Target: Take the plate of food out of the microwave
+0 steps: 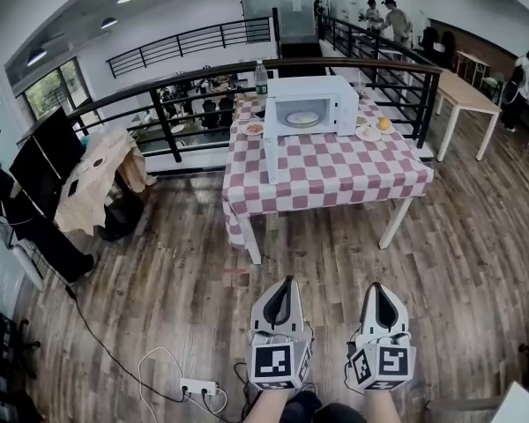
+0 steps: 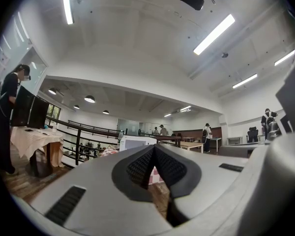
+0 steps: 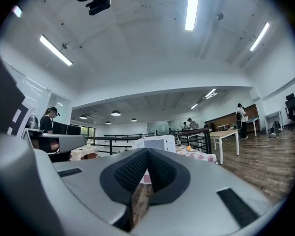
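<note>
The wooden floor (image 1: 335, 254) lies open up to the desk (image 1: 335, 170). The microwave (image 1: 310, 106) door (image 1: 270, 139) juts forward at its left, with a railing (image 1: 163, 123) close behind.

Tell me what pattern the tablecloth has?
The tablecloth has pink-and-white checks, clearest in the head view.

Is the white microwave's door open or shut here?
Open. The white microwave has its door swung out at the left, and the plate of food shows inside.
</note>
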